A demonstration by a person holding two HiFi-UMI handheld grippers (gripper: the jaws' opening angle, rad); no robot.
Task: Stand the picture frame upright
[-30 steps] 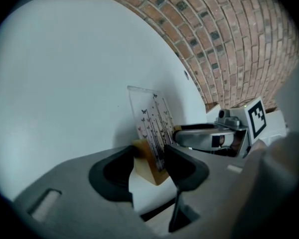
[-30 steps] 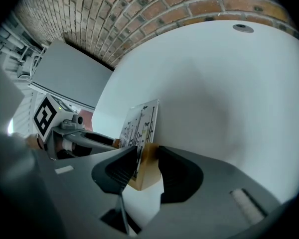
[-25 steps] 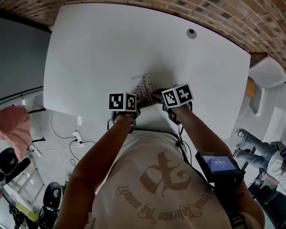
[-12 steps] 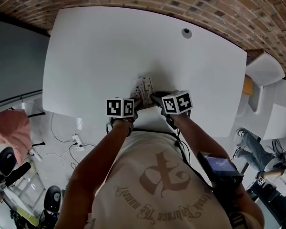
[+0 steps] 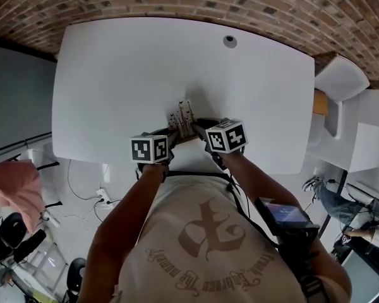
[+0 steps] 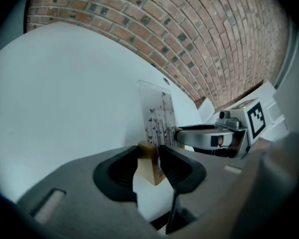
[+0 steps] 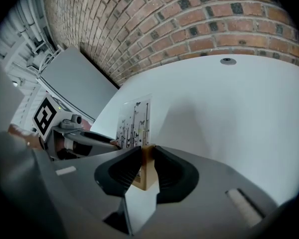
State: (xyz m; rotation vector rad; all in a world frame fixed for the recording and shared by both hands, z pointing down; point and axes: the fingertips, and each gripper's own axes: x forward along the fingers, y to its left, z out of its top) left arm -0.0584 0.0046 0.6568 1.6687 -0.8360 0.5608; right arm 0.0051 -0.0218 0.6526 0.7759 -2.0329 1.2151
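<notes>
Tongs have just been closing: left tongs and right tongs each clamp the pale wooden foot of the clear butterfly-printed picture frame, nearly upright at the white worktop's near edge; standing it looks close.

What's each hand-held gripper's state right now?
Left hand-held gripper: just been closing, now shut on the picture frame by its wooden foot.
Right hand-held gripper: just been closing, shut on the other foot.

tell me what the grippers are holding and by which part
The picture frame, by its wooden base: the left gripper pinches the base's left end, the right gripper its right end. Both pairs of jaws have just been closing onto it.
</notes>
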